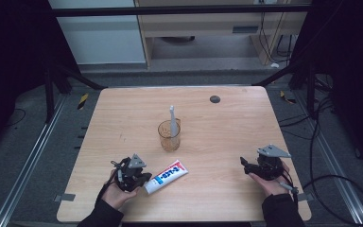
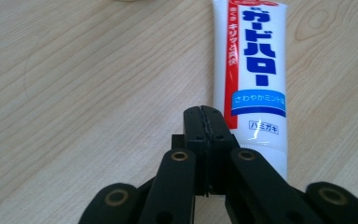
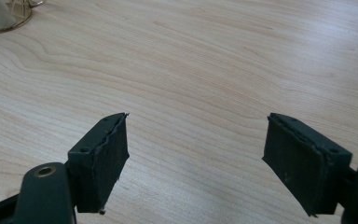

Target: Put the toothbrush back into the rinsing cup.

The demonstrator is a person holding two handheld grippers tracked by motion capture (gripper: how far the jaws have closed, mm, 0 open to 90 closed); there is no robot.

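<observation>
From the high view I read the left gripper [image 1: 139,176] at the near left of the wooden table [image 1: 227,142], held in the person's left hand [image 1: 117,193]. Its jaws are fully closed on each other with nothing between them; the left gripper view [image 2: 204,122] confirms this, the two pads pressed flat together along one seam. The toothpaste tube [image 1: 166,177] lies flat on the table just beside the closed tips, on their right as the high view shows it, its crimped end angled away toward the cup. In the left gripper view the tube [image 2: 256,70] runs up the frame to the right of the jaws, its cap end passing behind them; I cannot tell whether the jaws touch it.

I read the right gripper [image 1: 246,165] at the near right of the table, held in the right hand [image 1: 269,182], well apart from the tube. The right gripper view [image 3: 196,154] shows its jaws standing wide open over bare wood, holding nothing.

An amber transparent cup [image 1: 169,135] stands upright near the table centre with a grey toothbrush [image 1: 173,120] upright inside it. A small dark round disc [image 1: 214,99] sits toward the far edge
</observation>
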